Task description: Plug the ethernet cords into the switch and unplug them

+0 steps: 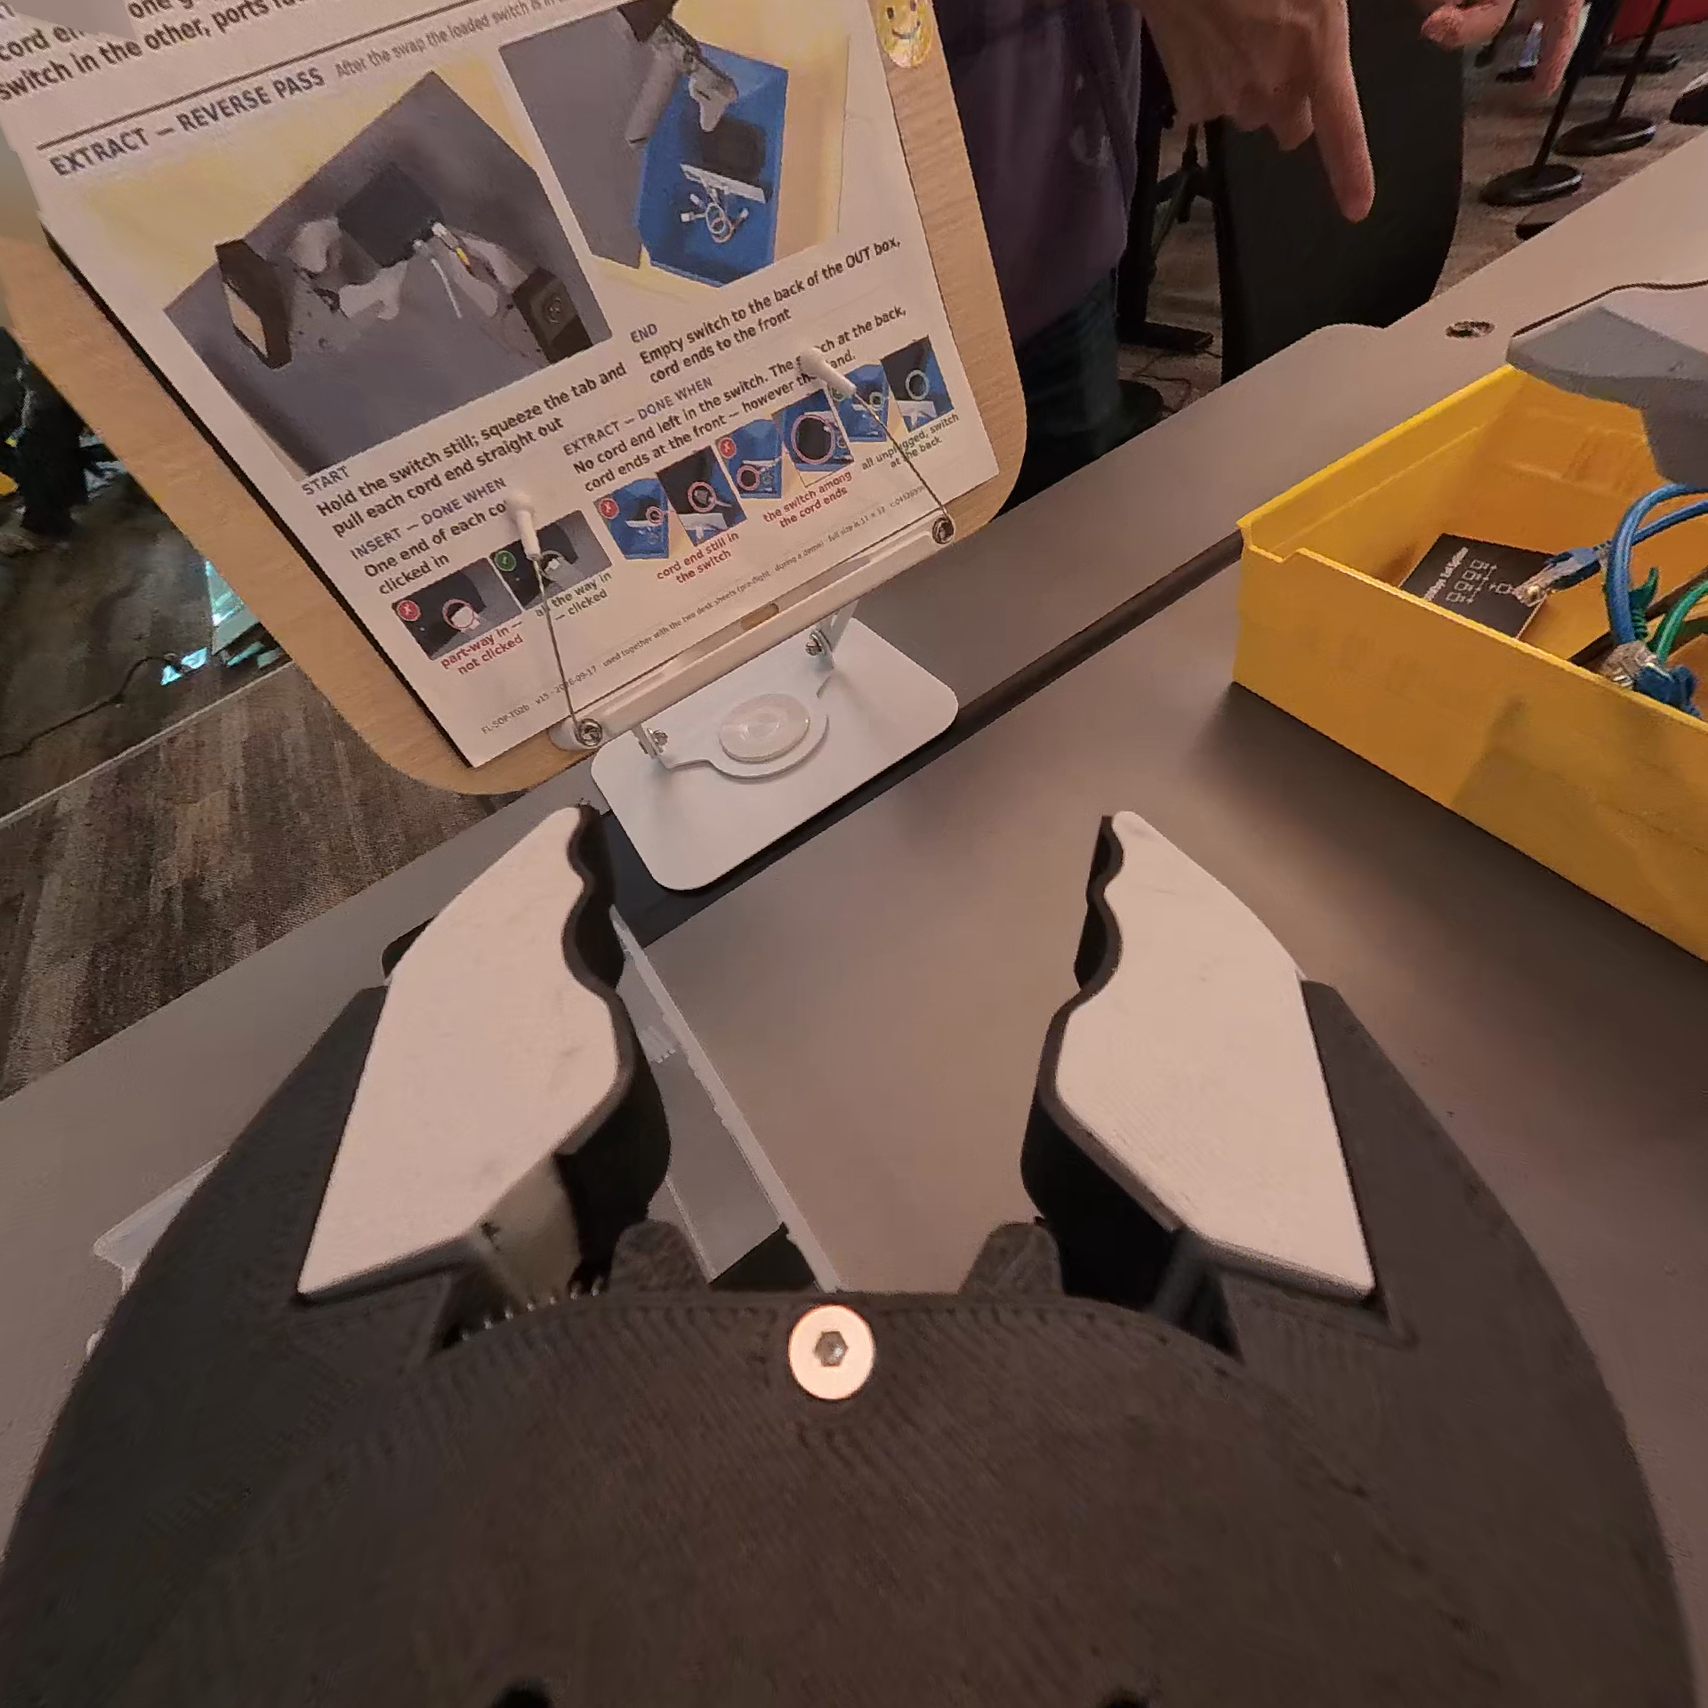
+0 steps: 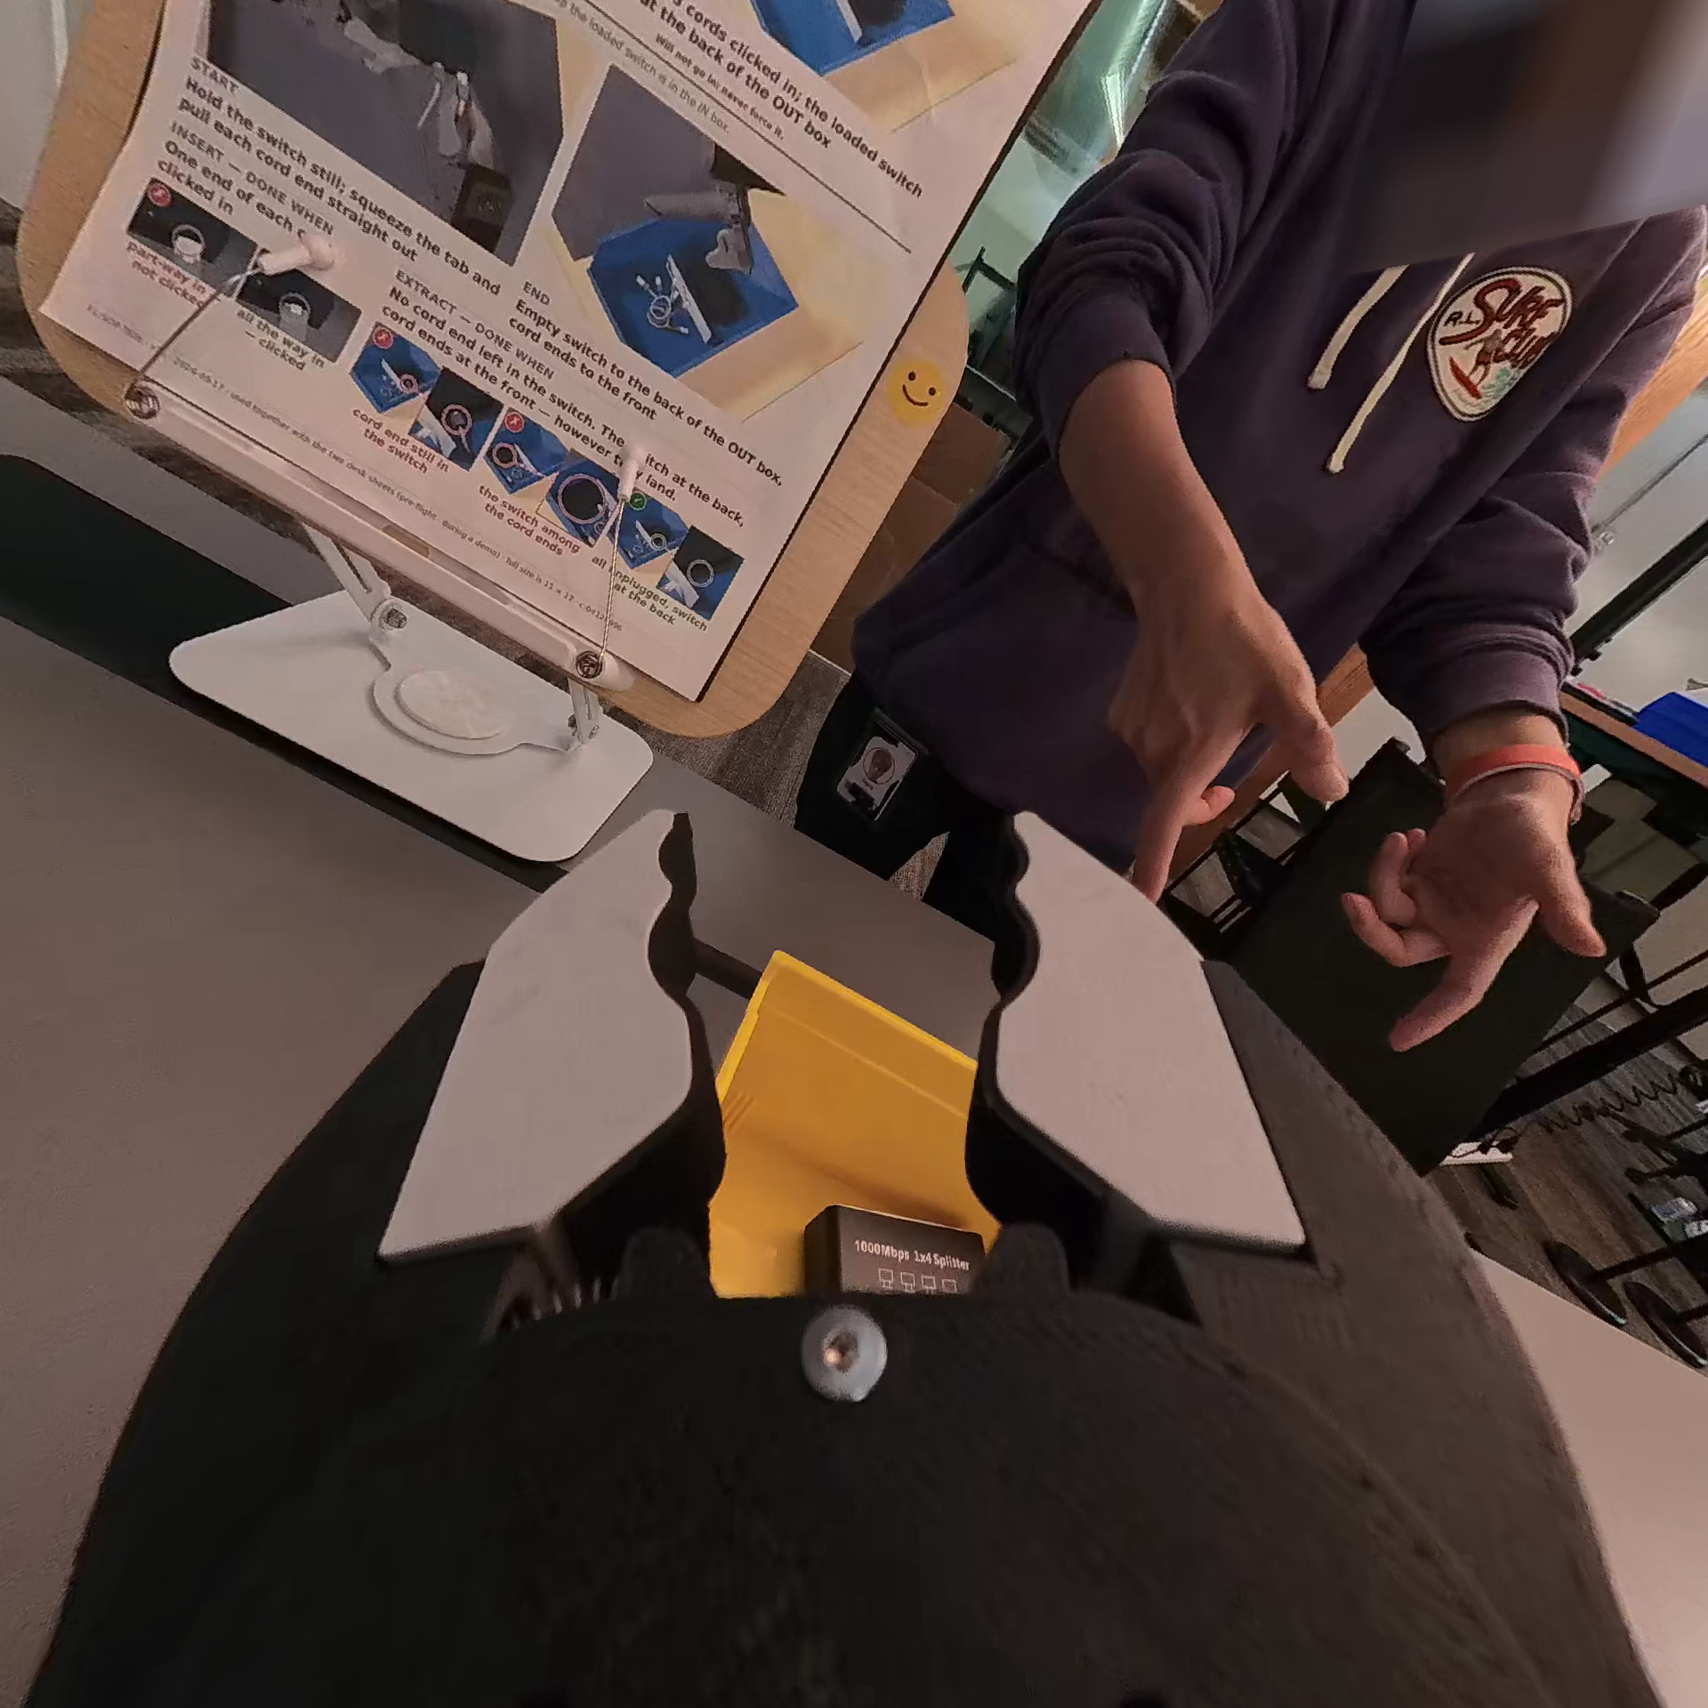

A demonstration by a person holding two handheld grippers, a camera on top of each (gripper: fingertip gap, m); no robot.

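A small black switch (image 1: 1471, 580) lies in a yellow bin (image 1: 1442, 702) at the right of the grey table, with blue ethernet cords (image 1: 1636, 564) and a green one beside it. My left gripper (image 1: 846, 832) is open and empty, low over the table, left of the bin. My right gripper (image 2: 846, 832) is open and empty, above the bin (image 2: 832, 1091); the switch (image 2: 892, 1252) shows between the bases of its fingers. The right gripper's grey body (image 1: 1636, 370) hangs over the bin in the left wrist view.
An instruction sheet on a wooden board (image 1: 518, 370) stands on a white stand (image 1: 776, 739) at the table's far edge; it also shows in the right wrist view (image 2: 481, 305). A person in a dark hoodie (image 2: 1294, 416) stands behind the table, hands (image 2: 1229, 730) pointing down. The switch (image 2: 892, 1252) is closer to my right gripper, around 25 cm from its tips; the left tips are 40 cm off. Seen from the left wrist view (image 1: 1438, 587) as well.
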